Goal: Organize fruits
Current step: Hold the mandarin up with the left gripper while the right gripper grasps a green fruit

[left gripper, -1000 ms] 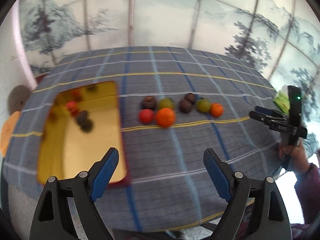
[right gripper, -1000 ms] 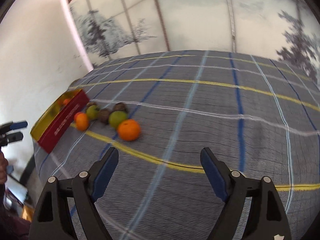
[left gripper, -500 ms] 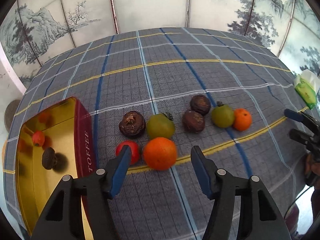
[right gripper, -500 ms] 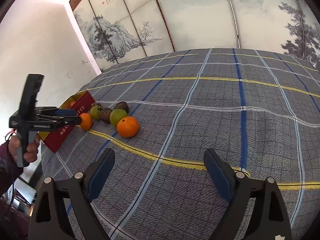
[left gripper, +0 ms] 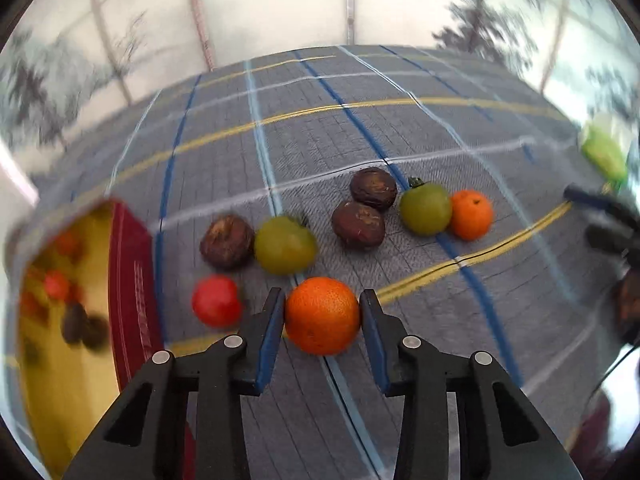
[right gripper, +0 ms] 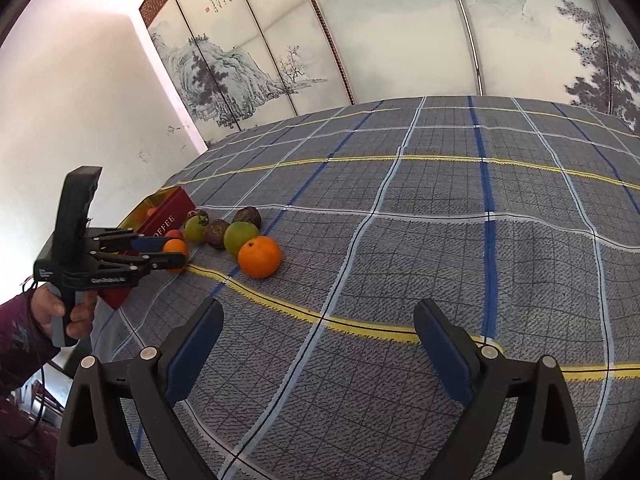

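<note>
A: The left tongs have just been closing, and the big orange sits right between the blue pads, pinched on both flanks while it rests on the tabletop.

B: Round and smooth, though. If the pads bite below its widest part, I'd expect it to squirt forward into the fruit beyond.

A: Just left of the tongs is the red tomato; a sideways swing toward the gold tin could knock it rolling.

B: Beyond the tips?

A: A brown fruit touching a green tomato, near enough to get bumped.

B: And the right tongs?

A: Spread wide, nothing between them, well apart from the fruit and only bare cloth ahead.
</note>
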Demonstrator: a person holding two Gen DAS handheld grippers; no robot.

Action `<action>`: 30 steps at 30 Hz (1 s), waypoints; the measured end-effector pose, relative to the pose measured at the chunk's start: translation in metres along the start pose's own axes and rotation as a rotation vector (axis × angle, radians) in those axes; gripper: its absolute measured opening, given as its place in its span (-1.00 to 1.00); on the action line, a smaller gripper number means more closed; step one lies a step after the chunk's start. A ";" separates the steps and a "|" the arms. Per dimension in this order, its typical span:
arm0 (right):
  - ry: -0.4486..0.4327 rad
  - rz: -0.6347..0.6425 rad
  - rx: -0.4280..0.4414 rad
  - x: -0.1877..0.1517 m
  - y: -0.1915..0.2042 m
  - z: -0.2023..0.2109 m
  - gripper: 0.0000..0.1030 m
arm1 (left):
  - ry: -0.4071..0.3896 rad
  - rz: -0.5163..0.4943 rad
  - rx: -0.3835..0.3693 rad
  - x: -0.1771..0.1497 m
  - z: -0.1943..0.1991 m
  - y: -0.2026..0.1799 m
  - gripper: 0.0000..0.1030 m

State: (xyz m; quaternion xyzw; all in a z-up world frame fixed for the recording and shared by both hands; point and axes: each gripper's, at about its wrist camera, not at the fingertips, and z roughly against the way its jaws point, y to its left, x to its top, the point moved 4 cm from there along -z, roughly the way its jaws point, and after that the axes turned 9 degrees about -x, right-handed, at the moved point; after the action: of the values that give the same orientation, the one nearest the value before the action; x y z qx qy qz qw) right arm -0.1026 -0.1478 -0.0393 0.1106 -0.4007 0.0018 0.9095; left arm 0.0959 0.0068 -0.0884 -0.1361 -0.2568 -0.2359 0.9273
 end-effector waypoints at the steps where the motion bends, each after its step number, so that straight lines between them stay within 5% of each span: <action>1: 0.003 -0.001 -0.002 0.000 0.000 -0.001 0.85 | -0.019 0.036 -0.009 -0.005 0.009 0.002 -0.24; 6: 0.003 -0.012 0.033 0.009 0.003 0.001 0.85 | -0.082 0.121 -0.061 -0.023 0.049 0.000 -0.24; 11: 0.009 0.161 0.122 0.038 0.048 -0.009 0.85 | -0.093 0.130 -0.085 -0.037 0.072 -0.017 -0.24; 16: 0.105 0.399 0.152 0.055 0.096 -0.046 0.58 | -0.106 0.155 -0.130 -0.044 0.087 -0.027 -0.23; 22: 0.246 0.491 0.135 0.061 0.110 -0.093 0.48 | -0.138 0.162 -0.128 -0.046 0.107 -0.029 -0.23; 30: 0.314 0.490 0.123 0.053 0.119 -0.118 -0.31 | -0.178 0.214 -0.121 -0.048 0.127 -0.015 -0.23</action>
State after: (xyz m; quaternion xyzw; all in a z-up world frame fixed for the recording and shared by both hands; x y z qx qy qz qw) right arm 0.0083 -0.0126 -0.0541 0.0641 -0.2688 0.2626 0.9245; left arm -0.0001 0.0595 -0.0069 -0.2390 -0.3073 -0.1378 0.9108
